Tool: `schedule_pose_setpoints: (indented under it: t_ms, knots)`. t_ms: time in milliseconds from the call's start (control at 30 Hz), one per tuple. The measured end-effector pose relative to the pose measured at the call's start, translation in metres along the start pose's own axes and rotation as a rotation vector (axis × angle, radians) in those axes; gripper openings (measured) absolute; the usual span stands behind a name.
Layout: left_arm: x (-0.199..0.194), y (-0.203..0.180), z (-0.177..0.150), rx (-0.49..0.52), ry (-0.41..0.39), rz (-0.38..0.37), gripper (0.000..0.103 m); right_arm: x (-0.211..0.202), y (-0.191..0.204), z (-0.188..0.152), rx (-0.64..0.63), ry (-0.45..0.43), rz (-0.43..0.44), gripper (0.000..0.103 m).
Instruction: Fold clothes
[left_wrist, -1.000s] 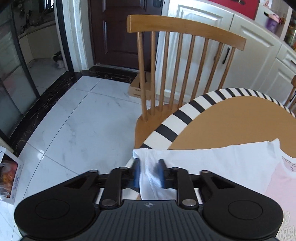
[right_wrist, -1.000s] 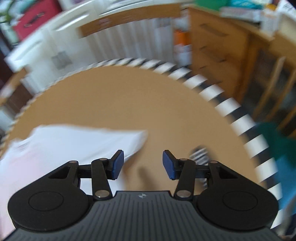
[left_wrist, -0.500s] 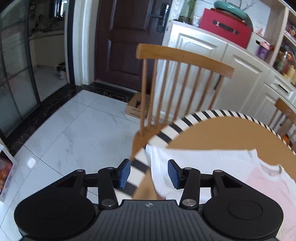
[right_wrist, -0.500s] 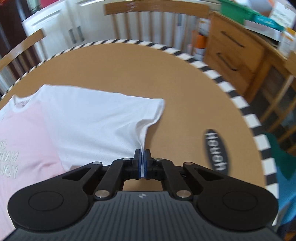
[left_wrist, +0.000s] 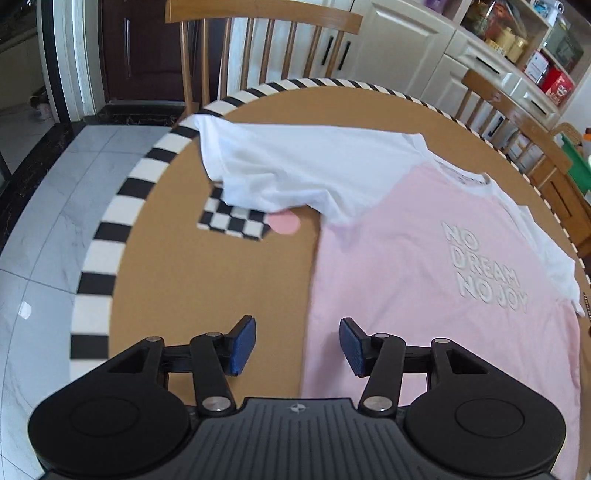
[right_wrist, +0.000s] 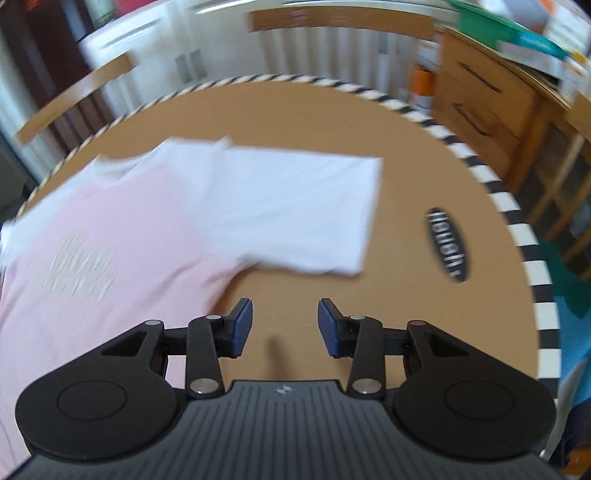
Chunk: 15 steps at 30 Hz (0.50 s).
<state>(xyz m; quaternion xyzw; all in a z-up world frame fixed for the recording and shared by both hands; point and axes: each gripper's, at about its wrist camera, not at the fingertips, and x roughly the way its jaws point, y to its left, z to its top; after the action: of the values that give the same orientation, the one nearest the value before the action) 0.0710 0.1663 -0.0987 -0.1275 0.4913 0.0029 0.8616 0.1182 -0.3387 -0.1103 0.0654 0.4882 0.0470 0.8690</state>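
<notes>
A pink T-shirt (left_wrist: 424, 266) with white sleeves and white lettering lies spread face up on the round brown table (left_wrist: 207, 288). Its left white sleeve (left_wrist: 295, 166) reaches the table's far left rim. In the right wrist view the shirt (right_wrist: 110, 266) is blurred and its right sleeve (right_wrist: 303, 206) lies flat. My left gripper (left_wrist: 297, 345) is open and empty, just above the shirt's left side edge. My right gripper (right_wrist: 285, 326) is open and empty over bare table, near the sleeve's underarm.
The table has a black-and-white striped rim (left_wrist: 110, 229), a checkered patch (left_wrist: 232, 221) and a black oval label (right_wrist: 447, 243). Wooden chairs (left_wrist: 266, 48) stand around it. White cabinets (left_wrist: 406, 55) and a wooden dresser (right_wrist: 491, 99) are behind. Teal cloth (right_wrist: 569, 291) hangs at the right.
The left gripper let go of the left sleeve, opened and pulled back toward the shirt's side. The right gripper, shut on the right sleeve half a second ago, has released it and opened.
</notes>
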Motion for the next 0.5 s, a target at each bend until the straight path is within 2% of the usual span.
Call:
schedule_pose_setpoints:
  t_ms: [100,167,233,267,300,333,400,500]
  knots:
    - [-0.004,0.000,-0.008,-0.032,0.034,-0.010,0.053,0.008,0.021,-0.014,-0.030,0.069,0.057,0.041]
    - [-0.002,0.004,-0.016,-0.036,0.051,-0.005,0.053,0.006,0.025,-0.025,-0.018,0.082,0.085,0.039]
    - [-0.004,0.005,-0.027,-0.027,0.050,-0.003,0.050,0.004,0.027,-0.035,-0.020,0.082,0.108,0.023]
    - [-0.005,0.003,-0.031,-0.007,0.050,0.007,0.041,0.003,0.029,-0.038,-0.040,0.081,0.097,0.003]
    - [-0.006,0.000,-0.034,0.020,0.057,0.020,0.030,0.001,0.032,-0.041,-0.062,0.083,0.084,0.002]
    - [-0.007,-0.001,-0.038,0.022,0.073,0.014,0.006,0.000,0.034,-0.042,-0.078,0.083,0.071,0.002]
    - [-0.009,0.002,-0.046,-0.021,0.091,-0.023,0.006,-0.004,0.036,-0.045,-0.102,0.083,0.043,0.002]
    - [-0.016,0.002,-0.057,-0.023,0.096,-0.027,0.006,-0.011,0.035,-0.050,-0.107,0.090,0.016,0.002]
